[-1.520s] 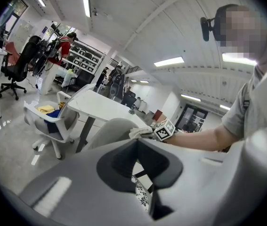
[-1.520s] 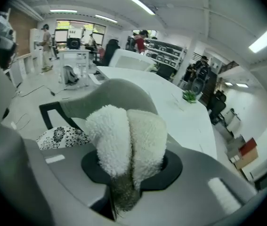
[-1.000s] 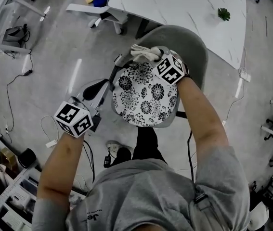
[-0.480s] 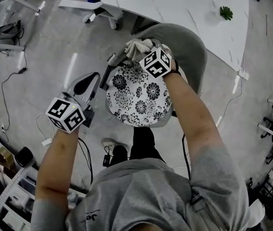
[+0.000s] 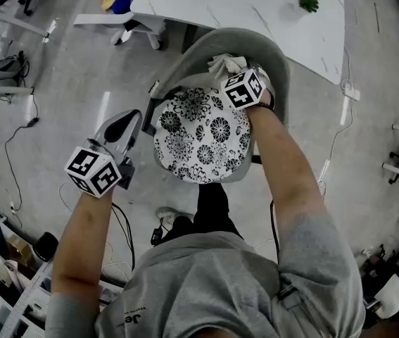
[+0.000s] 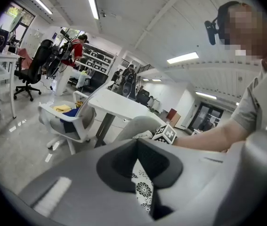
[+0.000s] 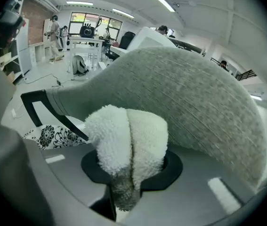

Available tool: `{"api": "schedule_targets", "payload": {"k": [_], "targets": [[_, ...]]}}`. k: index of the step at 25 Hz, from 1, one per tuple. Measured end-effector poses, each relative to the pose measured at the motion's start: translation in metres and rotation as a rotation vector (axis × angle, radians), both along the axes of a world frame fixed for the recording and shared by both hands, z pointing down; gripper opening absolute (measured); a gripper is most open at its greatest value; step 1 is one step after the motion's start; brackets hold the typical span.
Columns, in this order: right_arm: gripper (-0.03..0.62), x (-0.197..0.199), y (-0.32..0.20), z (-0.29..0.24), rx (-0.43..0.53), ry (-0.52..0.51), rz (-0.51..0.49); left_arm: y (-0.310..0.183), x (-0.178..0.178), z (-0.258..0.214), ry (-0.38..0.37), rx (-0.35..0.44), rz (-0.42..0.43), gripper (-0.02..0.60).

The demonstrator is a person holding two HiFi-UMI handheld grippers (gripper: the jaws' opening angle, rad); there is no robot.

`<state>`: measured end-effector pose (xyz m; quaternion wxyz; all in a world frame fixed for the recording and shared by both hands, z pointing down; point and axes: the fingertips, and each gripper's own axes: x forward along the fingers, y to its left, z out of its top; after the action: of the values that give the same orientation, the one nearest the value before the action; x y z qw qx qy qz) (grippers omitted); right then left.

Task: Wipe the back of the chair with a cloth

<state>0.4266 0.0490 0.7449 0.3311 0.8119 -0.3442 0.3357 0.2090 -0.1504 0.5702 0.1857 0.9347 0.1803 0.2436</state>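
Right gripper (image 7: 126, 185): the jaws are clamped on a white fluffy cloth (image 7: 128, 135), which is pressed against the grey chair back (image 7: 190, 102) just ahead of them. Left gripper (image 6: 139, 166): the jaws are closed on nothing; a patterned seat cushion (image 6: 143, 192) is seen beyond them.

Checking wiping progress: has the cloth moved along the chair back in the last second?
Yes. The cloth slid rightward along the chair back, judged against the floral cushion.

Open floor (image 5: 79, 65) lies left of the backrest (image 5: 262, 48); the white table (image 5: 241, 9) stands near beyond it, narrowing the far side; a white chair base (image 5: 143, 25) sits far-left.
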Motion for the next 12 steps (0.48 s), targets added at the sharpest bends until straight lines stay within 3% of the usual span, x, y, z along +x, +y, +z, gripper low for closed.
{"api": "schedule_targets", "payload": {"k": [5, 12], "targets": [[0.1, -0.001, 0.062, -0.008, -0.069, 0.034, 0.158, 0.006, -0.009, -0.011, 0.018, -0.001, 0.039, 0.057], [0.1, -0.024, 0.143, -0.038, -0.092, 0.074, 0.336, 0.02, -0.035, -0.024, 0.039, -0.009, 0.092, 0.057]]}}
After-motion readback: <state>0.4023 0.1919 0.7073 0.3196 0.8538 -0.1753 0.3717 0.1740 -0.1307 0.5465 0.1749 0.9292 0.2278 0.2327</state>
